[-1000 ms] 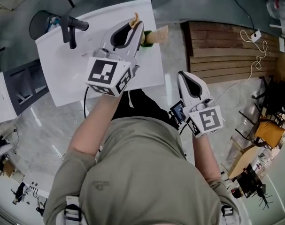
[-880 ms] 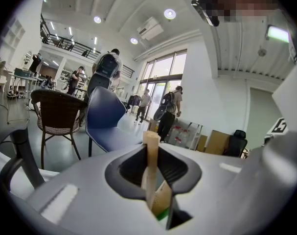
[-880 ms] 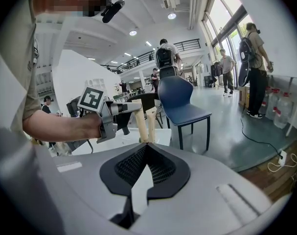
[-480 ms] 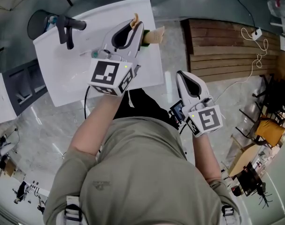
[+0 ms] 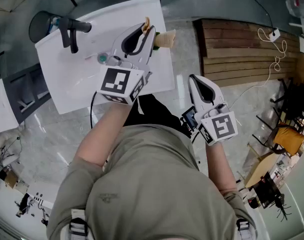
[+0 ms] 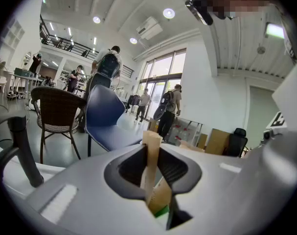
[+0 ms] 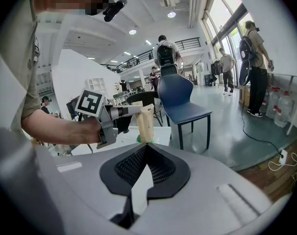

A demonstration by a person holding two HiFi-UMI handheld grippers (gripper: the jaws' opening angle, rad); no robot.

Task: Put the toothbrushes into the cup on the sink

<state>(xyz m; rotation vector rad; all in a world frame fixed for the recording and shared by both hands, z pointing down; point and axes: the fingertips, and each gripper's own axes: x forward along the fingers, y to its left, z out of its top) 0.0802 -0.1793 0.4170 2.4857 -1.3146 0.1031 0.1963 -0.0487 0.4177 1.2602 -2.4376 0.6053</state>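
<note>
Treat the task as unfinished: your left gripper (image 5: 147, 31) clamps a paper-wrapped toothbrush (image 6: 151, 168) above the sink's (image 5: 66, 86) far right corner, short of the clear cup (image 5: 104, 59) near the tap (image 5: 74, 30), while your right gripper (image 7: 146, 146) is closed and empty.

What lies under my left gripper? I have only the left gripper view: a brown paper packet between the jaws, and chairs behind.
Observer: In the head view, the left gripper hangs over the white sink, near its right edge.
Operator: Is a cup there?
Observer: A small teal and clear thing stands on the sink, between the black faucet and the left gripper. I cannot tell if it is the cup.
Operator: And the right gripper?
Observer: The right gripper is off the sink, at the person's side, jaws together, empty.
</note>
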